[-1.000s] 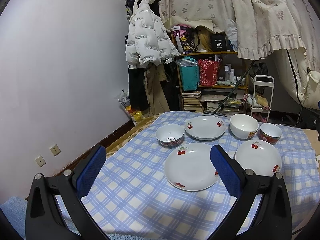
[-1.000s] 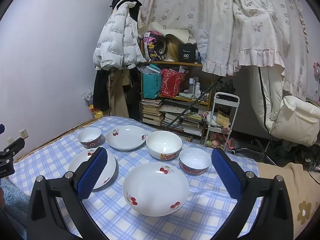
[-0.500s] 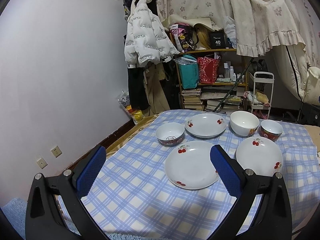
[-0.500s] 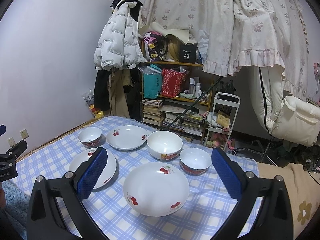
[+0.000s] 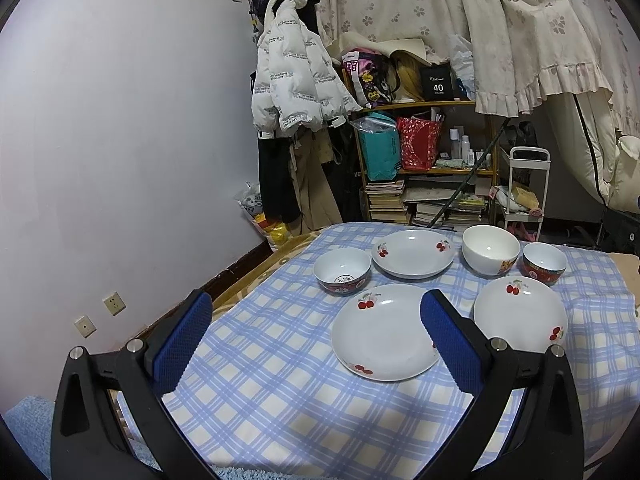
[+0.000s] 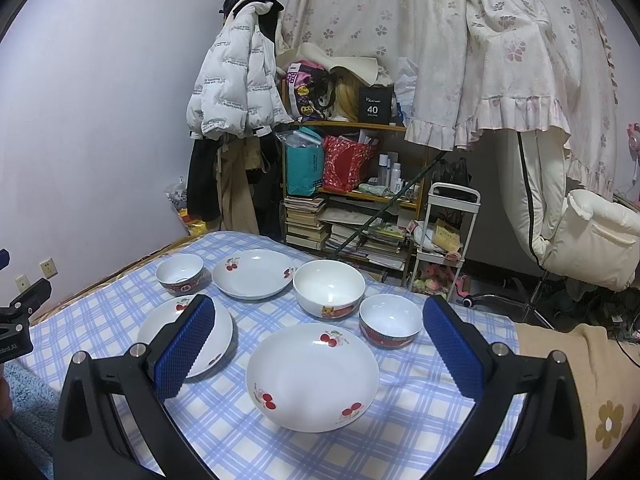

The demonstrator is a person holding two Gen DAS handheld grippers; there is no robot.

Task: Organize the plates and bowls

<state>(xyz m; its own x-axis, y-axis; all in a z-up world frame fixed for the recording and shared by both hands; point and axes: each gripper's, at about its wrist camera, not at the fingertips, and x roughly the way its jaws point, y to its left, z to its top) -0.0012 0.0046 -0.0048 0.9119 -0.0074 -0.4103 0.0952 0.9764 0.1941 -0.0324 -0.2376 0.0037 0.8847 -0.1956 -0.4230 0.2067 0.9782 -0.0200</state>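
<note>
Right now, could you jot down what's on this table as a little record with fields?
surface: blue checked tablecloth
plates: three cherry-print plates, near right, near left, far
bowls: large white bowl, two small red-banded bowls, left and right
stacking: none yet, all apart
left gripper: open, empty
right gripper: open, empty

Black box (image 6: 374, 106) on the wooden shelf's top: white "40", tiny line beneath unreadable. White puffer jacket (image 5: 294, 82): repeated dark lettering, too small to read.
</note>
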